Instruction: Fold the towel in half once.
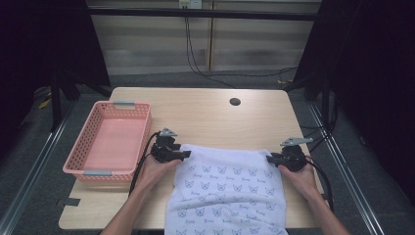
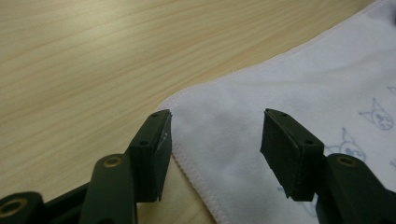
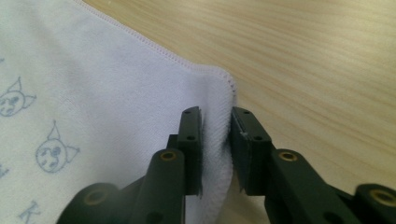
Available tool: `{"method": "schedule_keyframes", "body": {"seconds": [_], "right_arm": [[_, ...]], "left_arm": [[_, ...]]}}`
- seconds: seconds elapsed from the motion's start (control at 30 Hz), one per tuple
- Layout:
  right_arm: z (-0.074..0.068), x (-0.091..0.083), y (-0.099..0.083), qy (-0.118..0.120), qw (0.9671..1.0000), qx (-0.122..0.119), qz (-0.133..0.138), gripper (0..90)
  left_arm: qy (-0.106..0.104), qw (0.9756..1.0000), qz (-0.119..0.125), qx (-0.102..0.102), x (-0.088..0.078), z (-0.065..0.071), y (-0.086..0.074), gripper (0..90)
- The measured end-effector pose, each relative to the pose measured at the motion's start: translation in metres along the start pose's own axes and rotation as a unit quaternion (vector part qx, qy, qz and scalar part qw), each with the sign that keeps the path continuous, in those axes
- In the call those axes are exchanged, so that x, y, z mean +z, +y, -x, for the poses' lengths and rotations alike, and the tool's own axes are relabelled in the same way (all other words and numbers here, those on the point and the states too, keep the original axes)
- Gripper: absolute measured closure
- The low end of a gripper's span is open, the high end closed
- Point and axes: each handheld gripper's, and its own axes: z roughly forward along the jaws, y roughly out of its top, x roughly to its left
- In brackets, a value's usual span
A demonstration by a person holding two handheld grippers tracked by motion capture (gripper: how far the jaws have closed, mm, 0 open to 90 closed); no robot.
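A white towel (image 1: pixel 227 191) printed with small blue cat faces lies spread on the wooden table (image 1: pixel 205 110), its near end hanging over the front edge. My left gripper (image 1: pixel 186 154) is at the towel's far left corner. In the left gripper view the towel (image 2: pixel 280 93) lies flat and the gripper (image 2: pixel 215 144) is open, with its jaws set wide to either side of the corner's hem. My right gripper (image 1: pixel 270 159) is at the far right corner. There the gripper (image 3: pixel 216 140) is shut on a bunched fold of the towel (image 3: pixel 93 84) just below its stitched corner.
An empty pink plastic basket (image 1: pixel 73 169) stands on the table's left side, close to my left hand. A round cable hole (image 1: pixel 235 102) sits near the table's far edge. Bare wood runs between the towel and the far edge.
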Motion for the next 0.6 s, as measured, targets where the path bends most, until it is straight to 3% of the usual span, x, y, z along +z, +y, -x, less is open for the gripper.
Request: {"method": "schedule_keyframes", "body": {"seconds": [0.1,0.4,0.5,0.53,0.57,0.6], "right_arm": [[0.0,0.0,0.0,0.01,0.9999,0.001,0.0,81.8],[0.002,0.0,0.0,0.019,0.9998,0.006,0.001,83.4],[0.002,0.001,0.0,0.023,0.9997,0.009,0.004,83.4],[0.002,0.001,0.0,0.023,0.9997,0.009,0.004,83.4],[0.002,0.001,0.0,0.024,0.9996,0.011,0.004,83.4],[0.003,0.0,0.001,0.026,0.9996,0.011,0.004,83.4]], "left_arm": [[0.002,1.0,-0.001,0.002,0.003,-0.003,-0.001,41.8],[-0.002,0.9997,-0.01,0.022,0.014,-0.001,0.003,42.1],[-0.017,0.9987,-0.012,0.046,0.017,0.003,0.003,56.2],[-0.017,0.9987,-0.012,0.046,0.017,0.003,0.003,65.4],[-0.02,0.9986,-0.011,0.047,0.017,0.004,0.002,65.4],[-0.024,0.9986,-0.008,0.046,0.017,0.003,0.001,74.7]]}}
